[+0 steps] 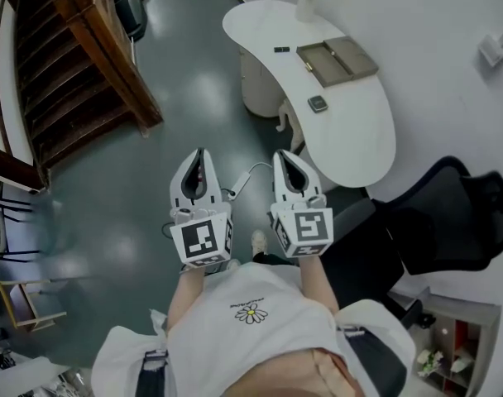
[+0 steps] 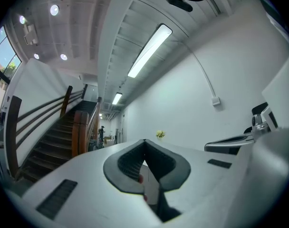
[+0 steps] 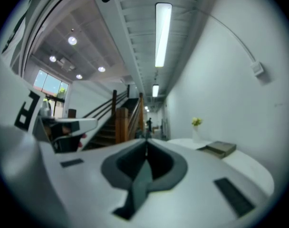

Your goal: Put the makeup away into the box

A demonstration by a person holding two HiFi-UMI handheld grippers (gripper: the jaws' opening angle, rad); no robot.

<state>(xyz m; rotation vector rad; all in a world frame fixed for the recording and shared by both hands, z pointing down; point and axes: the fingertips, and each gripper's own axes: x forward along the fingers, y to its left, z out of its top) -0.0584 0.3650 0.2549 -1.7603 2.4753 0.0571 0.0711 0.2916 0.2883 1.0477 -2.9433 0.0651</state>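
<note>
Head view: left gripper (image 1: pixel 200 157) and right gripper (image 1: pixel 285 157) side by side, held out level in front of torso, over grey floor (image 1: pixel 177 98), both well short of desk (image 1: pixel 359 143). Jaws of each together, nothing held. White curved desk at upper right, w/ open box (image 1: pixel 338 60) lying flat near its far end. Small dark compact (image 1: pixel 318 103) on desk just in front of box, not touching it. Small black item (image 1: pixel 281 50) on desk left of box, too small to ID. Vase w/ yellow flowers (image 1: pixel 306 2) at far end of desk. Black office chair (image 1: pixel 450 222) at right, wooden stairs (image 1: pixel 78 64) at upper left, cable (image 1: pixel 247 176) on floor btw grippers.

Left gripper view: jaw tips meet, closed on nothing. Stairs at left, flowers small in bkgd past tips, right gripper alongside at right edge.

Right gripper view: jaws fully together, empty. Box on desk at right, vase beyond it, left gripper alongside at left edge. Compact not visible here.
</note>
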